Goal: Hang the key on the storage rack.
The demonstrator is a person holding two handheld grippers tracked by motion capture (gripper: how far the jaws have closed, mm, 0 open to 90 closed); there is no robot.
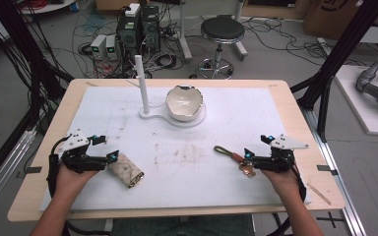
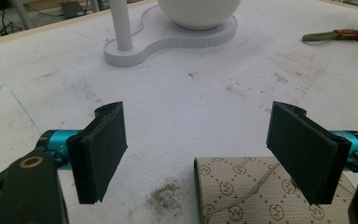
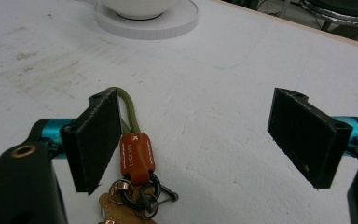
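Both grippers low on the white table mat [image 1: 256, 118].
Left gripper [image 1: 112, 157] jaws apart over monogram pouch [image 1: 126, 170], lower left; right gripper [image 1: 247, 157] jaws apart beside keychain [image 1: 234, 157], lower right.

Glossy ceramic bowl [image 1: 184, 102], patterned canvas pouch [image 2: 256, 196]

One pouch [image 1: 126, 170], one keyring [image 1: 234, 158], one bowl [image 1: 184, 103], one stand [image 1: 147, 115].

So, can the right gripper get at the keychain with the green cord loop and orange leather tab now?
Probably yes: the right gripper stands open, and the keychain lies on the white mat beside its left jaw, nothing in between.
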